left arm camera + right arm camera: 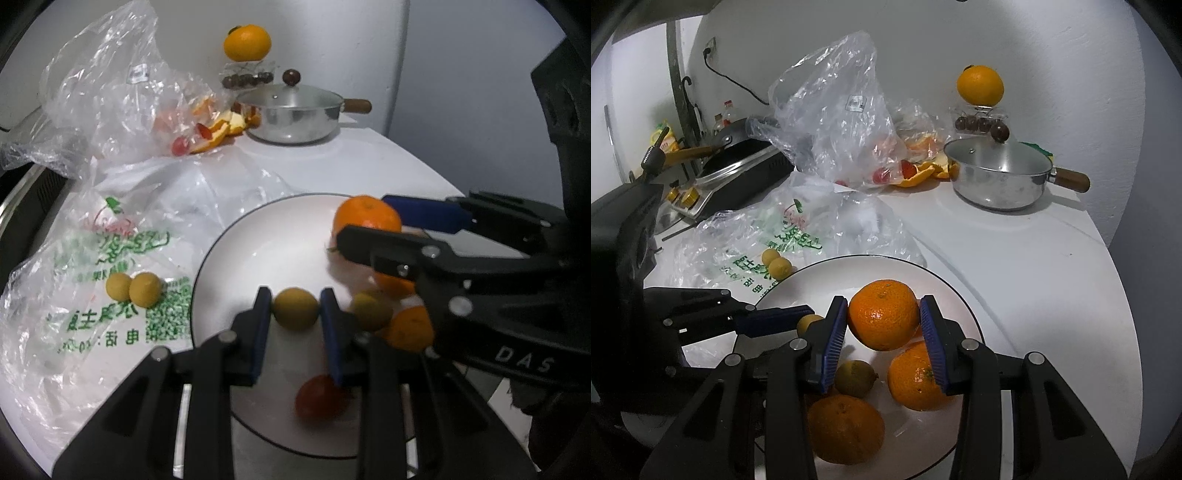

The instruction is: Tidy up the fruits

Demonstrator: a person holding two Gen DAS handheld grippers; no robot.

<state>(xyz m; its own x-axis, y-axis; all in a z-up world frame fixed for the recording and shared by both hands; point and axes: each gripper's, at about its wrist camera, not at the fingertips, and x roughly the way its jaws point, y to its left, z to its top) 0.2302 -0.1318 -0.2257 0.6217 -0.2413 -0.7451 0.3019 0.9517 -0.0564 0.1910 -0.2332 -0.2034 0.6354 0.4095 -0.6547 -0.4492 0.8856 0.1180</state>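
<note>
A white plate (266, 236) with a dark rim holds several fruits. My left gripper (295, 295) is shut on a small yellow-green fruit (295, 309) low over the plate. From the right, my right gripper (364, 219) grips an orange (365, 216). In the right wrist view that gripper (883, 301) has its blue pads pressed on the orange (882, 319) above the plate (820, 280). Two more oranges (916, 376) (846, 428) and a yellow-green fruit (855, 378) lie beneath. A red fruit (319, 400) lies on the plate too. My left gripper (807, 319) shows at the left.
Two small yellow fruits (131, 290) rest on a printed plastic bag (110, 240) left of the plate. A crumpled clear bag (834, 110), orange peels (923, 170) and a lidded steel pot (1001, 177) stand behind. An orange (979, 85) tops a clear box. A stove with a pan (738, 166) is at far left.
</note>
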